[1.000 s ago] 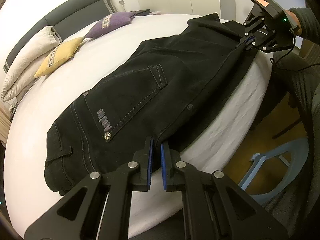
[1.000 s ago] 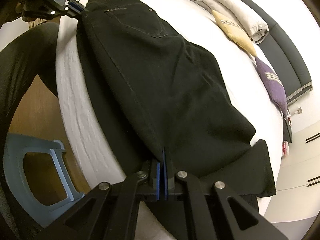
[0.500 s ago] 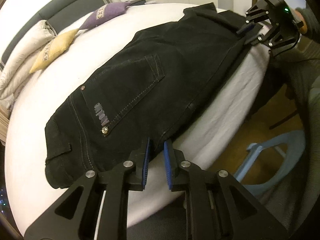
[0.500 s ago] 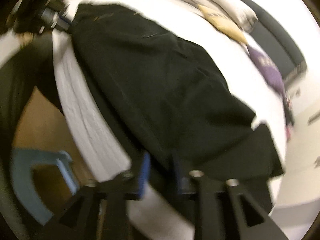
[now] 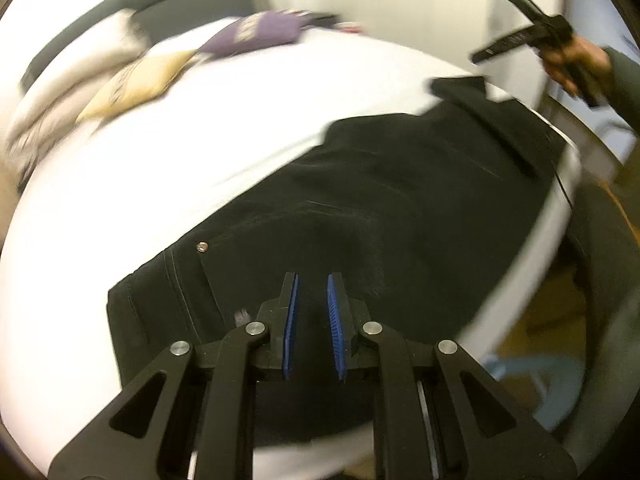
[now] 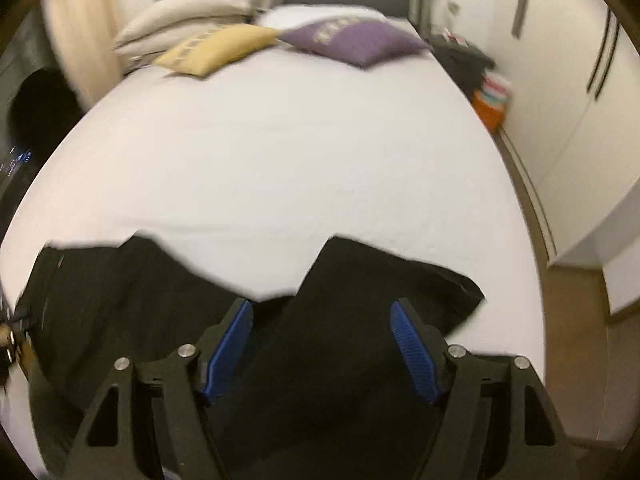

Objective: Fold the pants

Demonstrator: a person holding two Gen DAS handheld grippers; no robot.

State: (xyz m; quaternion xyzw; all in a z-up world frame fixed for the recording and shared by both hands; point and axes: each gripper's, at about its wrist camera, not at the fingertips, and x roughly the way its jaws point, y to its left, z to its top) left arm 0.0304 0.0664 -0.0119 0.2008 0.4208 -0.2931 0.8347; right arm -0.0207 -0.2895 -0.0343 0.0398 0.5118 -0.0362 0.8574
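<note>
Home bedroom: bed (image 6: 280, 152), pillows (image 6: 224, 46), wardrobe (image 6: 580, 92).

I see 2 cushions, yellow cushion (image 6: 218, 49) and purple cushion (image 6: 352, 38), at the frame's top, on the white bed (image 6: 280, 160).

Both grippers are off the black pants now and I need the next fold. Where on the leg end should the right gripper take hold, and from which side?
Probably the hem corner of the black pants, the flat flap lying on the white bed sheet. That corner is a free edge with bare sheet on two sides, so the right gripper, jaws just opened wide and empty, can come down from above, one finger slipping under from the sheet side.
</note>
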